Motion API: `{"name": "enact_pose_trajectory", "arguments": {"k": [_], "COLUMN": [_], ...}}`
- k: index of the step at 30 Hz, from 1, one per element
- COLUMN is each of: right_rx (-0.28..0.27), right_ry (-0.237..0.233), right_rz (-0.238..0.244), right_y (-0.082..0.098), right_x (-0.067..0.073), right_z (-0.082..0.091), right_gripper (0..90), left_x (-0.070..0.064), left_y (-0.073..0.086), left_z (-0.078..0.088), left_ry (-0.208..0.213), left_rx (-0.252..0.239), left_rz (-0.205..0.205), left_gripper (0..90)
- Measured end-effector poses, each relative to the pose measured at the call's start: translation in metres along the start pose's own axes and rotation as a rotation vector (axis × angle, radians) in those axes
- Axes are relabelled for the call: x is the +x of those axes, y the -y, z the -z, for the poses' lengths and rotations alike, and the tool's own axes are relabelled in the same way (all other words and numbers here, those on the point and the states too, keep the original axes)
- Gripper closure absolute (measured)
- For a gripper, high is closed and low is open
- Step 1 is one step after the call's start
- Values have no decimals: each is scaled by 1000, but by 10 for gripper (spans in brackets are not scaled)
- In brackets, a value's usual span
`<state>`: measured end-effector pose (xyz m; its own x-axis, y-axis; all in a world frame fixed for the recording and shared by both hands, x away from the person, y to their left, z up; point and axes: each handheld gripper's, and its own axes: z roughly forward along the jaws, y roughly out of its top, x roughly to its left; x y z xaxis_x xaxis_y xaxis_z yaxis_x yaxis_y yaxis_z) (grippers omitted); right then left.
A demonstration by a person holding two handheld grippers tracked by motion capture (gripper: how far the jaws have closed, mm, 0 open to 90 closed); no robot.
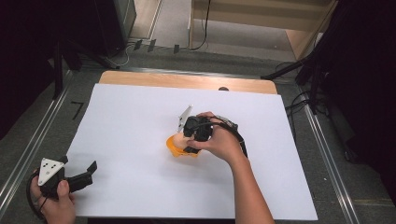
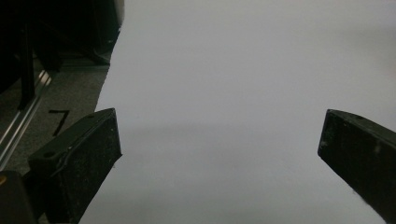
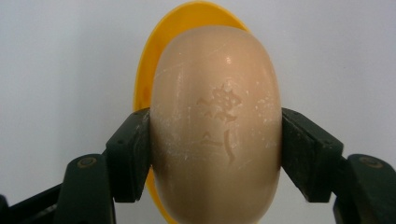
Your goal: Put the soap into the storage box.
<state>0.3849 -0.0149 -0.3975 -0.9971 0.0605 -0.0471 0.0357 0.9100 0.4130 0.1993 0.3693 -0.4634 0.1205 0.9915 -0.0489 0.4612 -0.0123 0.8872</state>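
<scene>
At the centre of the high view, the right hand-held gripper (image 3: 215, 154) clamps a beige oval soap bar (image 3: 215, 126) over a yellow dish (image 3: 144, 74) on the white-covered tabletop (image 1: 140, 116). At lower left, the left hand-held gripper (image 2: 219, 144) rests with jaws spread, nothing between them.

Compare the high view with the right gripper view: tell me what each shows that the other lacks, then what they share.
High view alone: the wooden table edge, the grey floor, and the left tongs held open at the sheet's near corner. Right gripper view alone: the mark stamped into the beige oval soap bar, with the right tongs clamped on its sides. Shared: the soap, the yellow plastic dish beneath it, and the white paper sheet.
</scene>
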Motion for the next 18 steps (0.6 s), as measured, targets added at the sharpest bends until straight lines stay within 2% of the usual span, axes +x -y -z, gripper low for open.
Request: {"name": "enact_pose_trajectory", "arguments": {"k": [8, 9, 12, 18], "right_rx": [-8, -14, -44, -43], "right_ry": [-5, -6, 5, 12], "right_rz": [-7, -10, -30, -31], "right_y": [1, 1, 1, 6], "right_x": [-1, -1, -2, -2], "right_z": [0, 1, 5, 8], "right_gripper": [314, 288, 285, 291], "left_x": [0, 0, 0, 0], "left_y": [0, 0, 0, 0], "left_z": [0, 0, 0, 0], "left_ry": [1, 1, 0, 3], "left_rx": [1, 0, 1, 2], "left_rz": [1, 1, 2, 2], "left_gripper": [0, 0, 0, 0]}}
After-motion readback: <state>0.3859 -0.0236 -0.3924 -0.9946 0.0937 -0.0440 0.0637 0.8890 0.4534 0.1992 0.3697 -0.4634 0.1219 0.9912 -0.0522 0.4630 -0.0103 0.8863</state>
